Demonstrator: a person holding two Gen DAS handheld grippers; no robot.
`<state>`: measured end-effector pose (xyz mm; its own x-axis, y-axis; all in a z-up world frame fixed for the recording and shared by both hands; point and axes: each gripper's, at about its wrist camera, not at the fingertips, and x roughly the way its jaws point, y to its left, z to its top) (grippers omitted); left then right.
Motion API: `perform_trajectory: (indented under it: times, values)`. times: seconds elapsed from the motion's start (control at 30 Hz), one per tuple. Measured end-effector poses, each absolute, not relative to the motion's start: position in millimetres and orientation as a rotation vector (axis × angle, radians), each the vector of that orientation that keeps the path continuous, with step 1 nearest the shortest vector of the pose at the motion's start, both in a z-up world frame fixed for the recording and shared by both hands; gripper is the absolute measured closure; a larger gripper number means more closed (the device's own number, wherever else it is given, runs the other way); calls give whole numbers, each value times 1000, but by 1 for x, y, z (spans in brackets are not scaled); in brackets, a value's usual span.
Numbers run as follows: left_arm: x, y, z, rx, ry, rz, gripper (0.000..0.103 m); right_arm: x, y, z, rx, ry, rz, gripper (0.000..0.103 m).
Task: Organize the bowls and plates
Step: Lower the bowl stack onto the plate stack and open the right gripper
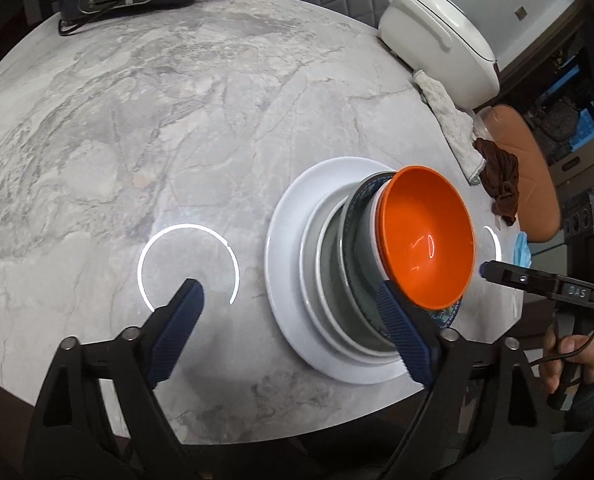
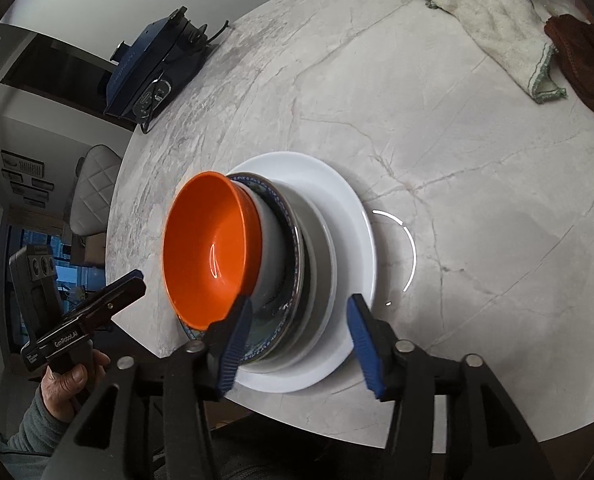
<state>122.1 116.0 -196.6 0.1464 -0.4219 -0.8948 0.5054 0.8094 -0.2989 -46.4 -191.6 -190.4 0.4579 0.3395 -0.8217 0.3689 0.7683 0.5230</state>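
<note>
On the round grey marbled stone table (image 1: 145,128), close to its near edge, stands one stack: a wide white plate (image 2: 357,216) at the bottom, smaller white and grey dishes and a blue-patterned plate (image 2: 285,208) above it, and a glossy orange plastic bowl (image 1: 427,236) on top. The left gripper (image 1: 293,308) has its jaws spread wide, one finger over bare stone, the other in front of the stack's rim, pinching nothing. The right gripper (image 2: 299,316) is likewise parted, its fingers straddling the stack's near rim without pressing on it. The stacking step looks finished, with both tools released. Nothing else to sort shows on the table, so the next move probably calls for drawing both grippers clear without nudging the somewhat off-centre bowl.
</note>
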Motion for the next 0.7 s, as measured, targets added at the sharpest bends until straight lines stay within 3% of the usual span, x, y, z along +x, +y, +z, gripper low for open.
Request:
perform_trajectory:
  times: [0.07,0.13,0.4,0.7]
  values:
    - [111,126,-188,95,1231,-610,0,-51,-193,-181,710,1105,-34,15]
    - [98,130,-179,106,1210,-574,0,-55,-194,-172,690,1082,-43,1]
    - [37,129,-144,102,1150,-586,0,-69,-183,-150,597,1042,-2,0]
    - [28,124,-109,201,1015,-563,0,-82,-164,-139,597,988,-40,0]
